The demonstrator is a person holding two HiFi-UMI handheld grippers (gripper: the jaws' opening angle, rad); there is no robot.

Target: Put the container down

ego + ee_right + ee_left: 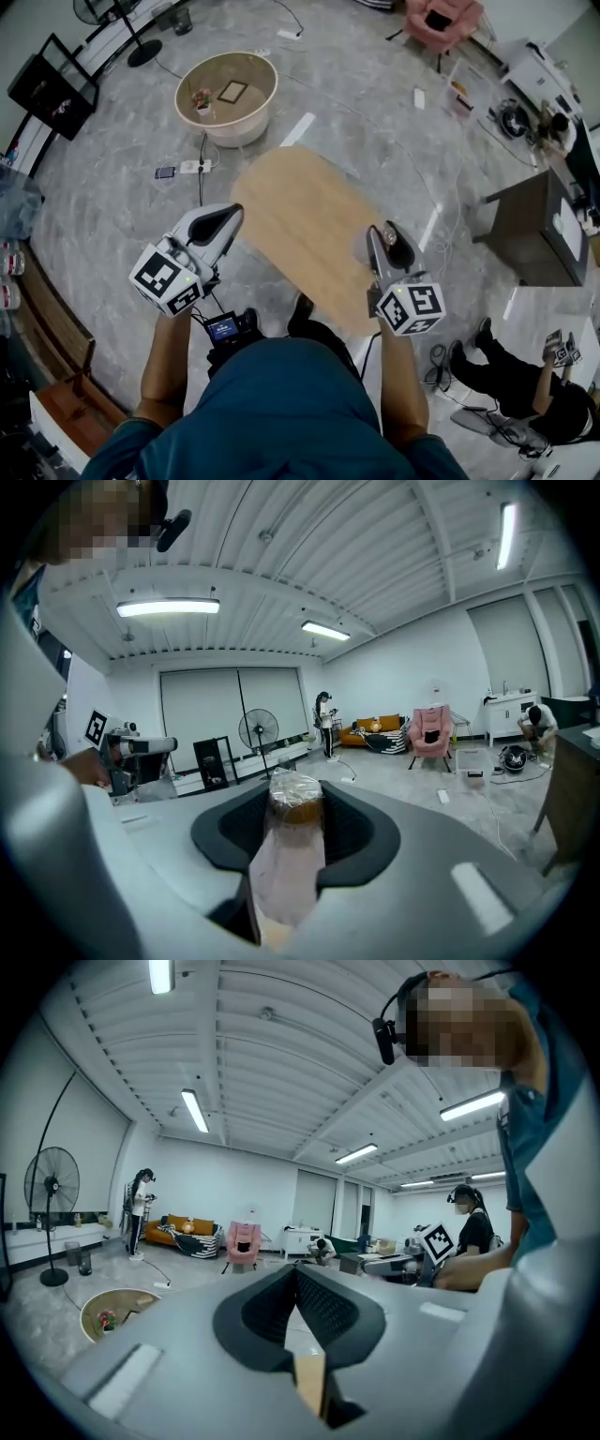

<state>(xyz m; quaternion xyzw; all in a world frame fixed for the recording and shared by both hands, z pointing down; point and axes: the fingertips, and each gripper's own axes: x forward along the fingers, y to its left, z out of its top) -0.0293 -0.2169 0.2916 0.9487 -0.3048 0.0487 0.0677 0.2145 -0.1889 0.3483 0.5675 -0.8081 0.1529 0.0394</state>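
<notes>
Long white ceiling tube lamps light the pale room brightly and evenly, leaving soft shadows and pale glare streaks on the glossy grey marble floor, while both gripper views bend hard into black rounded corners and blur up close.

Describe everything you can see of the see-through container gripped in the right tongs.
The pale, translucent plastic container lies lengthwise between the dark jaws of the right tongs, which are shut on its sides. Its body looks cloudy and pinkish-white. Near the far end is a brown band, capped by crinkled clear film that catches the light. It points away from the camera, in line with the tongs. Nothing else is seen touching it. Its near end is hidden, and its contents cannot be told.
</notes>
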